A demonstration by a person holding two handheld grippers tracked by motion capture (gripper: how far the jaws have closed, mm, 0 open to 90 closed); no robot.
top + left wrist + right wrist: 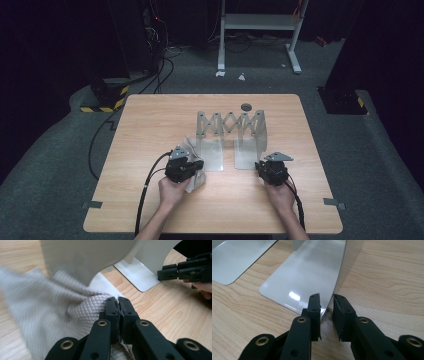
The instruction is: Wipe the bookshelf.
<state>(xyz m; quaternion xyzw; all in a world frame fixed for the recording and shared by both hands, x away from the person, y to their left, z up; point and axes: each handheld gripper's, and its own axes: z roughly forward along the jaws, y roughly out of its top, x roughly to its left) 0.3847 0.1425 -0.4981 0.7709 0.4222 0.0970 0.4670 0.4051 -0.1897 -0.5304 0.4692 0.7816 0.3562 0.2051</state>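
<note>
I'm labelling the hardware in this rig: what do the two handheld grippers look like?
Both the left gripper and the right gripper are black, with two flat jaws on linkage bars with brass-coloured rivets. Each carries a grey three-cornered plate and trails a black cable. Forearms are bare.

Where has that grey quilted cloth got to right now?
The grey quilted cloth lies on the table's left half in the high view, just left of the metal rack, pinched in the left gripper.
</note>
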